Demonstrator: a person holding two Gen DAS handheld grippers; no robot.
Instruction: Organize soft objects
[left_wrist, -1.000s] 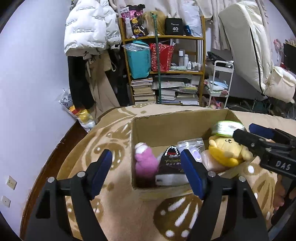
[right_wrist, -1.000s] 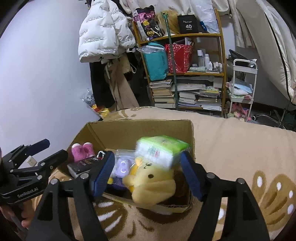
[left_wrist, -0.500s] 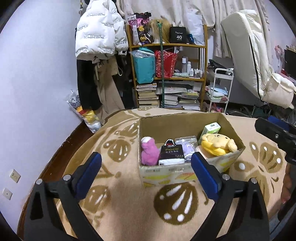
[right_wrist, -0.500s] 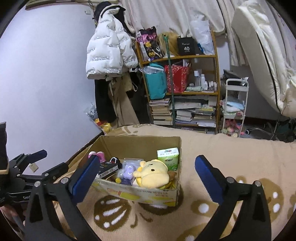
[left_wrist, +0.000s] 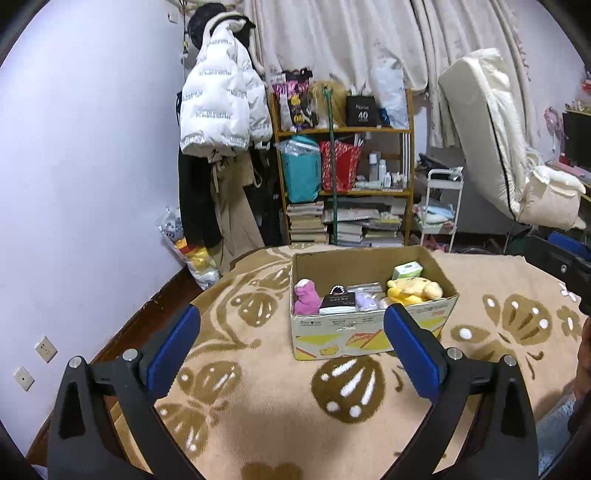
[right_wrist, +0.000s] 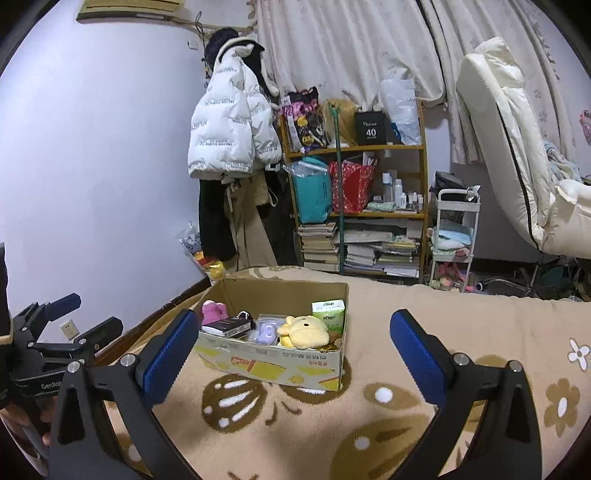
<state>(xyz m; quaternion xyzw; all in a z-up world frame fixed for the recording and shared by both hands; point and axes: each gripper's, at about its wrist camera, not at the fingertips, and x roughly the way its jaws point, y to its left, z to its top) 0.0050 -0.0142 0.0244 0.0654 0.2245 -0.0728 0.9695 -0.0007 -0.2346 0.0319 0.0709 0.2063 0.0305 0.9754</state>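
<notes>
the cardboard box (left_wrist: 373, 334) sits on the brown flower blanket (left_wrist: 258, 398), and the soft things are inside it: a pink plush (left_wrist: 306, 297) at the left end, a yellow plush (left_wrist: 413, 290) at the right end, and a small purple toy in a clear bag (left_wrist: 365, 297) between them. a green tissue pack (left_wrist: 406, 271) stands just behind the yellow plush. the left gripper (left_wrist: 291, 339) has its two blue pads wide apart and holds nothing. the box is at 12 o'clock from it, a bit toward 1 o'clock. the right gripper (right_wrist: 295, 341) is wide apart too, with nothing in it. from there the box lies at about 11 o'clock. the box runs long from left to right in front of both. neither gripper touches the box; both hang well back from it. i think the left one is nearer the pink plush and the right one is nearer the yellow plush (right_wrist: 304, 330), so each would reach forward and down into its own end.
</notes>
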